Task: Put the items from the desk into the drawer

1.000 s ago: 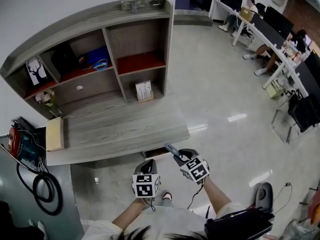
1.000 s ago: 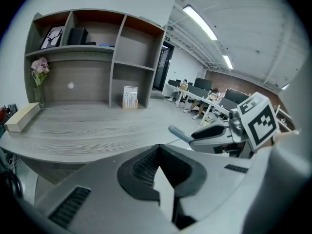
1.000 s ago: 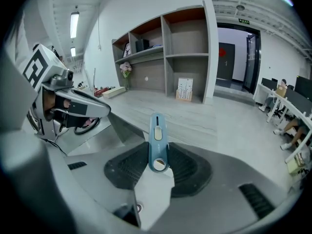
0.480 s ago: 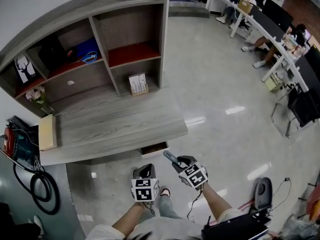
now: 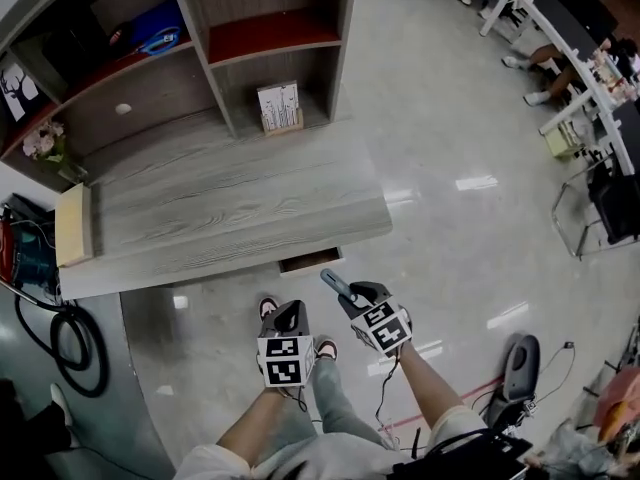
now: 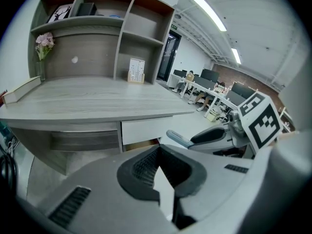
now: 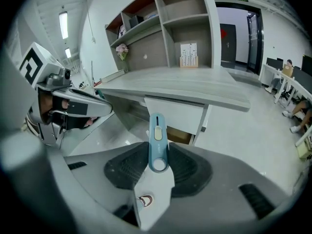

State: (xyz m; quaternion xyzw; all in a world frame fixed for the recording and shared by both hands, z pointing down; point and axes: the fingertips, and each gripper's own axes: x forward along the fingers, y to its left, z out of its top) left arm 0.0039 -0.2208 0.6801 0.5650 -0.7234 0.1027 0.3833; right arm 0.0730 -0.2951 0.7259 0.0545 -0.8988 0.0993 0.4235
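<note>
Currently the blue utility knife (image 7: pixel 158 139) is clamped in your right gripper (image 7: pixel 157 168), just short of the partly open drawer (image 5: pixel 310 261) under the desk (image 5: pixel 220 208). Your left gripper (image 6: pixel 159 175) hangs alongside, jaws together, holding nothing.

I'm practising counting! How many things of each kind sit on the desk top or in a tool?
Card stand: 1
Flower bunch: 1
Pale block: 1
Blue cutter, in the right tool: 1
Total: 4
</note>
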